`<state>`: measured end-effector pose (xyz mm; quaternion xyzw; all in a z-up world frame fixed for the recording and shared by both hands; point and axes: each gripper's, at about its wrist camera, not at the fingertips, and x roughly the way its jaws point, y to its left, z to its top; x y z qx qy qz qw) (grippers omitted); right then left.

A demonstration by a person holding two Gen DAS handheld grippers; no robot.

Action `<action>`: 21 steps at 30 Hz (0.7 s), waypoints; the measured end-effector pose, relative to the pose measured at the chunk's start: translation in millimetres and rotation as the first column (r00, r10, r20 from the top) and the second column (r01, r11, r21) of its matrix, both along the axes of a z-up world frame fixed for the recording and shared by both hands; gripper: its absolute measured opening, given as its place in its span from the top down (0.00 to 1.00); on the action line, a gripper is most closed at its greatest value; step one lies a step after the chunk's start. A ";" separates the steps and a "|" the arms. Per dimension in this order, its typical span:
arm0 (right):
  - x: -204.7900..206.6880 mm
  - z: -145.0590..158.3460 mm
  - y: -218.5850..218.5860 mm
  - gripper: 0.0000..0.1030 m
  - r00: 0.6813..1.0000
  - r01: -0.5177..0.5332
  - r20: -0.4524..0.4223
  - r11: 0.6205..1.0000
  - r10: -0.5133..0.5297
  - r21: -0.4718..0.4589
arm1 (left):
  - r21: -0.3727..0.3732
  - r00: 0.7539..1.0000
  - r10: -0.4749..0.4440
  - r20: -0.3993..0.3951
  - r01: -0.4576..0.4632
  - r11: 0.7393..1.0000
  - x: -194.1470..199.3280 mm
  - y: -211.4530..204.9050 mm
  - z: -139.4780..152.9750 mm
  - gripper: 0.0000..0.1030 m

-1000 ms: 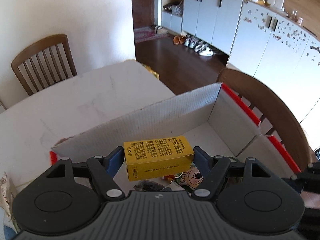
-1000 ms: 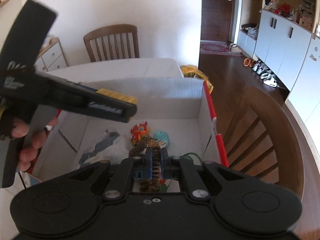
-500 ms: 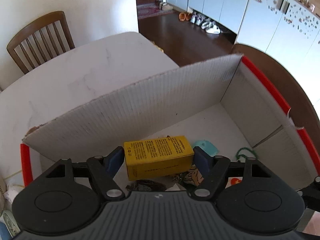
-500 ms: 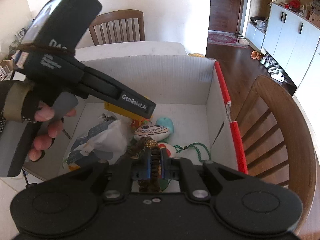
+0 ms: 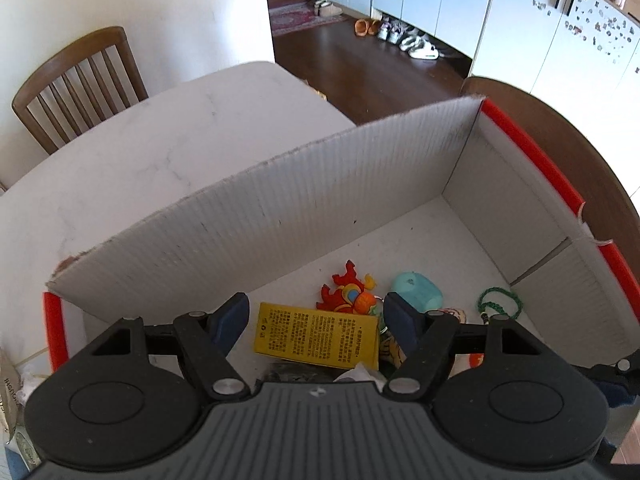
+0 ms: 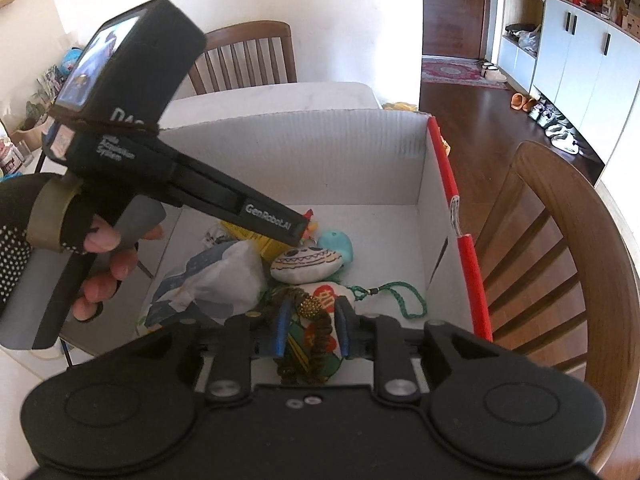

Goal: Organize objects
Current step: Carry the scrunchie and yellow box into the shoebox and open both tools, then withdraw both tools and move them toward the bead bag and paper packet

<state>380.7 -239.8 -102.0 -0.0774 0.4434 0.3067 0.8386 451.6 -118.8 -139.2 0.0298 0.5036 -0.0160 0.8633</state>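
Left gripper (image 5: 316, 314) over white cardboard box (image 5: 500, 196) on marble table (image 5: 160, 152); jaws wide, pads clear of yellow carton (image 5: 316, 336), which lies on box floor between them, beside red toy (image 5: 346, 294) and teal case (image 5: 418, 296). Right gripper (image 6: 312, 330) with jaws narrow and opening; brown beaded strand (image 6: 316, 320) between blue pads, not pressed, above cloth charm (image 6: 320, 300) and skull pouch (image 6: 306, 264).
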 end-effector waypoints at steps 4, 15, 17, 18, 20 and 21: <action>-1.5 4.2 -2.3 0.75 1.000 0.009 0.005 1.000 -0.009 0.012 | -0.009 0.999 -0.002 0.036 0.003 1.000 -9.9 2.4 14.6 0.28; -14.3 28.4 -3.5 0.72 0.999 0.036 0.038 0.998 -0.038 0.059 | -0.029 0.985 -0.023 0.172 0.029 0.999 -56.8 17.7 70.4 0.28; -18.2 33.0 -2.0 0.72 0.998 0.033 0.046 0.998 -0.036 0.062 | -0.034 0.981 -0.020 0.192 0.027 0.999 -66.4 23.0 79.5 0.28; -20.8 35.0 -1.1 0.72 0.998 0.030 0.050 0.998 -0.033 0.061 | -0.040 0.979 -0.017 0.201 0.026 0.999 -70.9 26.4 83.8 0.28; -26.3 38.7 1.1 0.72 0.998 0.023 0.058 0.998 -0.026 0.060 | -0.047 0.975 -0.015 0.220 0.026 0.999 -80.5 32.3 91.5 0.28; -28.9 40.4 1.9 0.72 0.998 0.022 0.061 0.998 -0.026 0.060 | -0.048 0.973 -0.016 0.231 0.027 0.998 -86.0 35.3 95.3 0.28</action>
